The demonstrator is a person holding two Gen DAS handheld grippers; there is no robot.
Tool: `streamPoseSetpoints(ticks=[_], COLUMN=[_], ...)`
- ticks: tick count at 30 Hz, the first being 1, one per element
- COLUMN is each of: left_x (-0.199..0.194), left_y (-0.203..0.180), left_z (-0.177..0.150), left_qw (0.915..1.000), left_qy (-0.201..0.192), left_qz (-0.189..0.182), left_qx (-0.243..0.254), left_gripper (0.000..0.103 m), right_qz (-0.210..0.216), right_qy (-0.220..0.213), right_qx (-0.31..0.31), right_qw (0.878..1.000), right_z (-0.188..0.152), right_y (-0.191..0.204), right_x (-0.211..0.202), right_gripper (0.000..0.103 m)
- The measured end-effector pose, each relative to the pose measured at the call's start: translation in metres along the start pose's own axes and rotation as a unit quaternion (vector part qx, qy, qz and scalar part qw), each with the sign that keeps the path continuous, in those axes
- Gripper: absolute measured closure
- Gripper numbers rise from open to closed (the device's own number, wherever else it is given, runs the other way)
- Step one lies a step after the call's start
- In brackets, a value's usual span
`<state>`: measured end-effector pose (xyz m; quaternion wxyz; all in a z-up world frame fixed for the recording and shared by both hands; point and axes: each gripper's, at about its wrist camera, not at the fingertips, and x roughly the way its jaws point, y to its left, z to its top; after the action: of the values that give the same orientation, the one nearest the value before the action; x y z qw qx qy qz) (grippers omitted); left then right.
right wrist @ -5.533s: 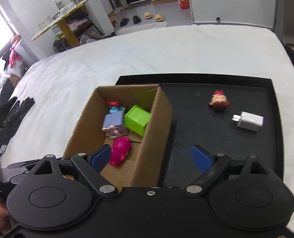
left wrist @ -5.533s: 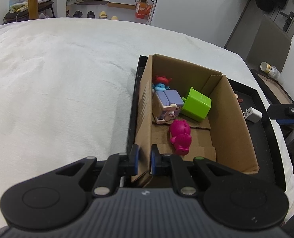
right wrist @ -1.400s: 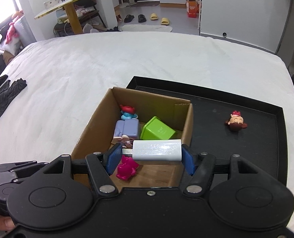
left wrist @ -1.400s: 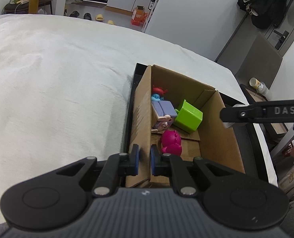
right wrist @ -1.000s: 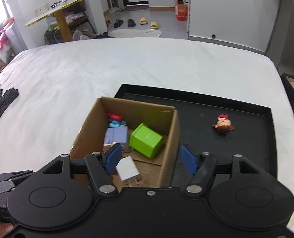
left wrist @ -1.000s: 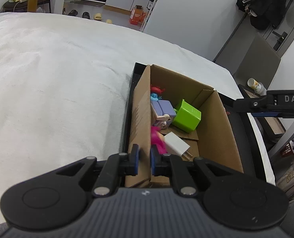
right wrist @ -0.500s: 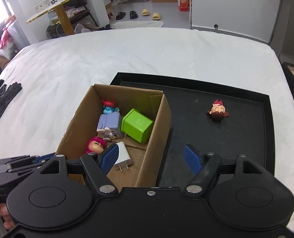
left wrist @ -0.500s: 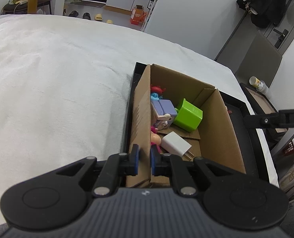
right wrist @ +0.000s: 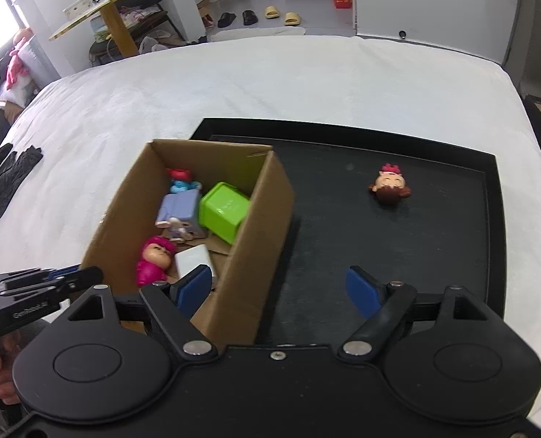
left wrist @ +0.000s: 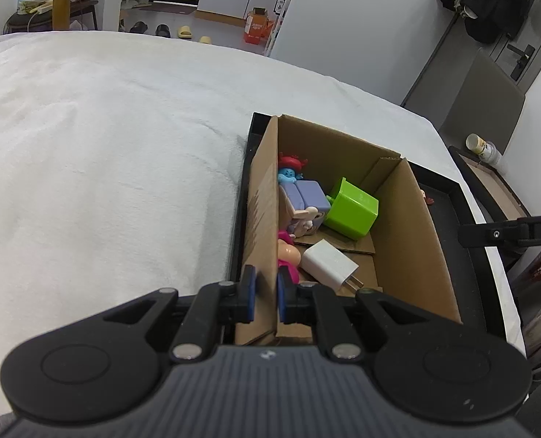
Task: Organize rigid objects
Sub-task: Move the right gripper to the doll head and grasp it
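Currently between picks: left gripper (left wrist: 265,297) pinched cardboard box (left wrist: 413,226) wall; right gripper (right wrist: 279,292) gaped wide, empty. Next: 1 figurine head (right wrist: 390,185), well ahead of right jaws, needed grasping.

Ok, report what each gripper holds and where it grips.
Left gripper clamps the cardboard box by its near-left wall. Right gripper is open, empty.

Your left wrist camera is looking close along the cardboard box (left wrist: 409,226) wall; your right one is looking down from higher, and both are sharing the box and black tray (right wrist: 453,248).
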<state>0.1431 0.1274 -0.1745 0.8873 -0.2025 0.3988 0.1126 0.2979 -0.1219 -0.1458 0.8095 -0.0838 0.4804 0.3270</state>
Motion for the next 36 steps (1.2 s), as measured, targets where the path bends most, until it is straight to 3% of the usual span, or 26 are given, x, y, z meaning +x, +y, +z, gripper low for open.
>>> streamPoseSetpoints(ticks=[17, 21, 36], left_x=[0.006, 0.008, 0.022], left_y=[-0.01, -0.011, -0.018], left_z=[0.002, 0.003, 0.005], left_qw=[0.9996, 0.9995, 0.998], left_qy=[0.007, 0.01, 0.024], left_qz=[0.025, 0.031, 0.058], left_qx=[0.006, 0.003, 0.007], left_gripper=[0.092, 0.092, 0.092], right_qz=[0.003, -0.027, -0.026], right_qy=[-0.031, -0.056, -0.079], right_qx=[0.051, 0.049, 0.079], right_qw=[0.998, 0.997, 0.993], right_z=[-0.016, -0.009, 0.018], right_y=[-0.07, -0.078, -0.107], right_x=[0.033, 0.041, 0.095], right_gripper=[0.018, 0.015, 0.015])
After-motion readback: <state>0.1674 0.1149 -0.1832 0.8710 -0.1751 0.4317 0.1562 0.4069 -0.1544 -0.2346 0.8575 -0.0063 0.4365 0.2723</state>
